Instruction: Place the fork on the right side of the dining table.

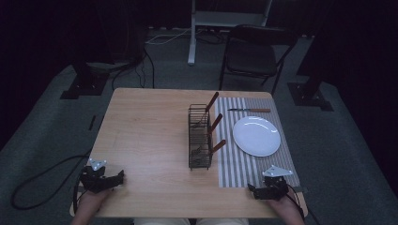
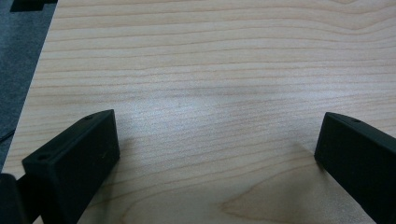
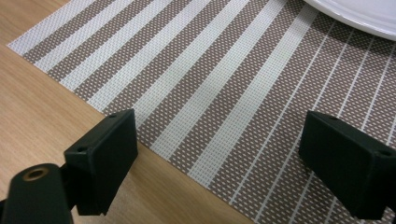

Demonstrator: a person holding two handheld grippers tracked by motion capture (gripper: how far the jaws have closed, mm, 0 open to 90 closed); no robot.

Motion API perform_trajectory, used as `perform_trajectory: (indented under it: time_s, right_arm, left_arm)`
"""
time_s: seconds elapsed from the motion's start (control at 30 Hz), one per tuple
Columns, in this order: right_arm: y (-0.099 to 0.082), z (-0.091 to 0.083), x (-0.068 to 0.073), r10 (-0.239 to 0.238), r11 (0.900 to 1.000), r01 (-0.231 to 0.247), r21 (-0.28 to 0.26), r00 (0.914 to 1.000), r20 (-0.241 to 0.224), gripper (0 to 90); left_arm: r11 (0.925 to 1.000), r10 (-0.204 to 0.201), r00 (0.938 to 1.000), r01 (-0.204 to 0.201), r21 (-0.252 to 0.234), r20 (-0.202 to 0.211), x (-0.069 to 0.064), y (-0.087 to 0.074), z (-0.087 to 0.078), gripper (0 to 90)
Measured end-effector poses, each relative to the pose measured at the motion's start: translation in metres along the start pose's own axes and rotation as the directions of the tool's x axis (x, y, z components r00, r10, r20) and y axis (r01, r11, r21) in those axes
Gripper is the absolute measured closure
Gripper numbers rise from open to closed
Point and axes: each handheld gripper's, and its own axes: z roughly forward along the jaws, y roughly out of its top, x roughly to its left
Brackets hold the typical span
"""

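Two tools rested at the near edge of the desk [image 1: 150,131], one in each of the person's hands. The left tool [image 1: 119,178] lay at the near left corner, well apart from everything else, and in the left gripper view its jaws stood wide apart over bare wood grain with nothing between them. The right tool [image 1: 252,189] sat at the near right, at the near edge of the striped placemat [image 1: 244,168]; in the right gripper view its jaws were likewise spread wide, one over the wood and the other over the brown and white stripes, gripping nothing. A white plate [image 1: 256,136] lay on the placemat, beyond the right tool, and its rim showed at the far right of the right gripper view. A knife [image 1: 248,110] with a wooden handle lay flat across the far end of the placemat, just beyond the plate and apart from it, its blade pointing left. A black wire cutlery rack [image 1: 200,140] stood near the middle of the desk, along the left edge of the placemat and just left of the plate. Three wooden handles [image 1: 215,123] leaned out of the rack toward the right, set one behind another from near to far. Beyond the far edge of the desk a dark folding chair [image 1: 256,56] stood on the grey floor, and a cable [image 1: 42,176] trailed from the left tool off the left side of the desk.
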Motion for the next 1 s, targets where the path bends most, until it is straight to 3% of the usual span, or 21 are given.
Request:
perform_trajectory:
  time_s: [0.27, 0.53, 1.0]
  right_arm:
    - [0.003, -0.002, -0.001, 0.023, 0.9997, -0.023, 0.009, 0.9996, -0.017, 13.2]
    - [0.015, -0.015, -0.003, 0.019, 0.9989, -0.022, -0.041, 0.9978, -0.063, 15.6]
    - [0.042, -0.02, 0.011, -0.005, 0.9968, -0.006, -0.079, 0.9905, -0.137, 18.3]
  left_arm:
    - [0.9998, 0.02, 0.9996, -0.02, 0.0, 0.018, 0.0, 0.0, 0.0, 0.2]
    - [0.9996, 0.027, 0.9993, -0.027, 0.001, 0.025, 0.0, -0.001, -0.001, 0.2]
    - [0.9995, 0.03, 0.9993, -0.03, 0.002, 0.024, 0.0, -0.001, -0.001, 0.2]
